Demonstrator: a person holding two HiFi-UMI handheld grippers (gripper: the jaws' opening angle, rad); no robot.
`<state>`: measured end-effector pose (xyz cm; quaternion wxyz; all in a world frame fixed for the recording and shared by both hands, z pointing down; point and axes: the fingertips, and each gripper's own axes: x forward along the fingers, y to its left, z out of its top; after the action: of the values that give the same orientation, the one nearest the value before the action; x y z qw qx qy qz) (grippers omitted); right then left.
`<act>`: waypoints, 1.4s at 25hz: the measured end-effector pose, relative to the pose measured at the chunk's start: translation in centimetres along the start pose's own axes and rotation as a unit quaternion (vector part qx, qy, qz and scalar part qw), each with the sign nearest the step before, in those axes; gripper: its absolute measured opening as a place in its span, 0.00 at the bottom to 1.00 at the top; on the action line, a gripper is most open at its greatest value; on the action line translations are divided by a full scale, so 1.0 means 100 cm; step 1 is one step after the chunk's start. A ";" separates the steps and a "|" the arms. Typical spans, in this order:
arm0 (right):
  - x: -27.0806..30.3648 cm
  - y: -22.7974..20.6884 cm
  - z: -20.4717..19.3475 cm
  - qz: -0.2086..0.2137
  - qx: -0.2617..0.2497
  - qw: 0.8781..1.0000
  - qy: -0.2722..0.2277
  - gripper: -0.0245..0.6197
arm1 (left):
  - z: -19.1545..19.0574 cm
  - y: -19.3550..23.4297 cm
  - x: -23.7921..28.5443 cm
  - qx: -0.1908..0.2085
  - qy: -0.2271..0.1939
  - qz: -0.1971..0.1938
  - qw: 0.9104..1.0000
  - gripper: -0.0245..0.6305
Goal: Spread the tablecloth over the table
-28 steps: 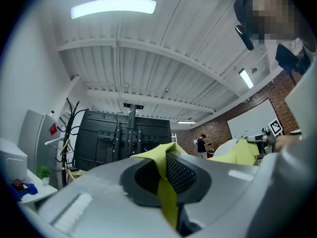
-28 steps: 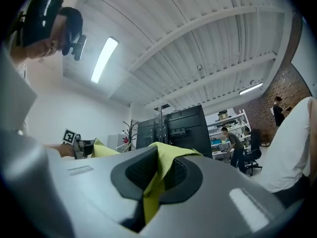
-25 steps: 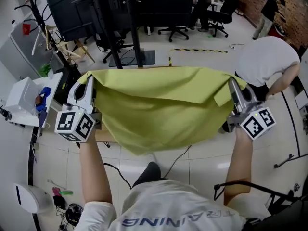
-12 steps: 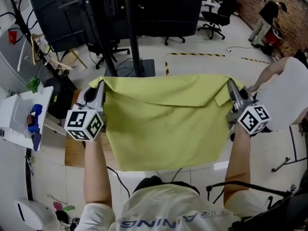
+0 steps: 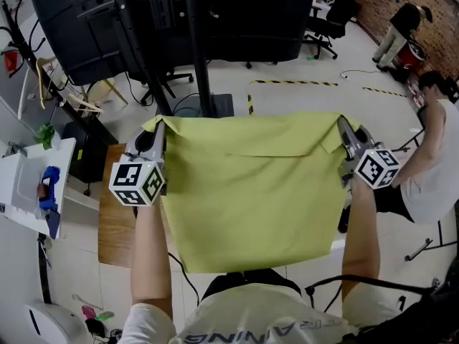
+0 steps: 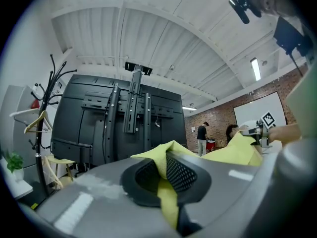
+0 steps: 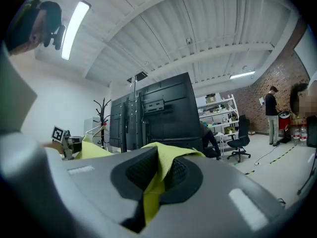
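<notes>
Cloth [image 5: 251, 192]: in the head view I see a yellow sheet filling the middle of the frame. Its top edge is stretched from left to right between my two grippers, and its free edge hangs low in the frame.
Left gripper [image 5: 159, 129]: it sits at the sheet's upper left corner, tips pointing toward the top of the frame.
Right gripper [image 5: 343, 125]: it sits at the upper right corner, about level with the left one, so I count neither hand as nearer.
Long axis: the held edge runs straight across the frame from gripper to gripper.
Table [image 5: 113, 217]: only a wooden strip shows, at the left of the frame beside the sheet. I judge the rest lies under the cloth, below both grippers. The coming move then looks like an even lowering with that edge kept taut.
Left jaws: in the left gripper view they are clamped on a yellow fold that rises between the pads. The cloth trails off to the right of the frame, where the other gripper shows small at the far end.
Right jaws: in the right gripper view the pads are likewise pressed together on a yellow fold. The cloth runs off to the left of the frame toward the left gripper.
Risk: as I judge it, one hand dropping first would skew the sheet on the table.
</notes>
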<state>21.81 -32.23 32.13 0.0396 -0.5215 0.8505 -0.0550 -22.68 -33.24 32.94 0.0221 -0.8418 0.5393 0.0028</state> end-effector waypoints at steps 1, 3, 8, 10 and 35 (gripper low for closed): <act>0.007 -0.008 -0.001 0.003 0.005 1.000 0.002 0.05 | 0.000 0.001 0.007 0.002 0.000 0.002 1.000 0.05; 0.022 -0.028 -0.003 0.006 0.020 1.000 0.004 0.05 | 0.001 0.004 0.024 0.005 0.004 0.004 1.000 0.05; 0.064 -0.072 -0.001 0.003 0.045 0.999 0.009 0.05 | 0.005 0.008 0.071 0.015 0.006 0.004 1.000 0.05; 0.081 -0.084 0.006 0.006 0.045 0.999 0.005 0.05 | 0.007 0.012 0.092 0.018 0.003 0.007 1.000 0.05; 0.230 -0.196 -0.139 -0.013 0.087 0.994 0.060 0.05 | -0.159 0.078 0.261 0.001 0.108 0.053 0.993 0.05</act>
<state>26.95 -60.78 48.30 0.0331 -0.5227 0.8365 -0.1609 -19.16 -60.82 47.84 -0.0353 -0.8076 0.5821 -0.0872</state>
